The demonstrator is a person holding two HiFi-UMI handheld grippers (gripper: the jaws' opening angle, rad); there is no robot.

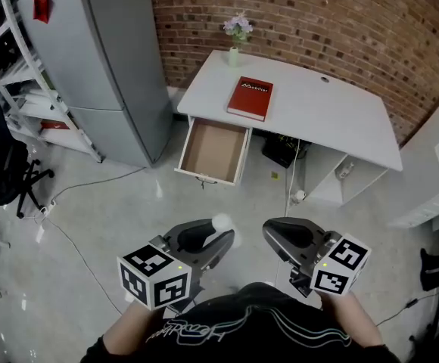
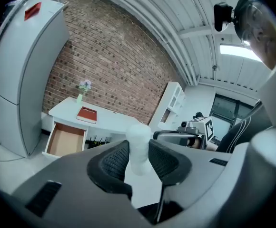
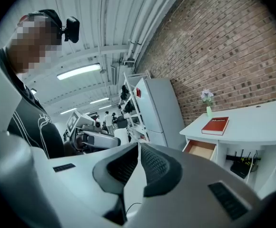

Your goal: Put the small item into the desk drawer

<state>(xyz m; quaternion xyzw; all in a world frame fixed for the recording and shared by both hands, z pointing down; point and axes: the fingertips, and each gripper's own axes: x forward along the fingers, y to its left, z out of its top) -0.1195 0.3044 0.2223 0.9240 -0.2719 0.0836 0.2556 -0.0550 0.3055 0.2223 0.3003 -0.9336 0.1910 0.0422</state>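
A small white cylindrical item [image 2: 139,146] stands between the pads of my left gripper [image 2: 139,159], which is shut on it; its rounded tip [image 1: 222,222] pokes out past the jaws in the head view. My left gripper [image 1: 218,242] and my right gripper [image 1: 274,235] are held low in front of the person, well short of the desk. My right gripper [image 3: 137,164] is shut with nothing between its pads. The white desk [image 1: 340,116] stands against the brick wall, and its drawer [image 1: 213,151] is pulled open and looks bare inside.
A red book [image 1: 250,97] lies on the desk, with a small vase of flowers [image 1: 237,33] at its back left corner. A grey fridge [image 1: 102,59] stands left of the desk, a shelf rack [image 1: 15,66] further left. Cables [image 1: 91,184] run over the floor.
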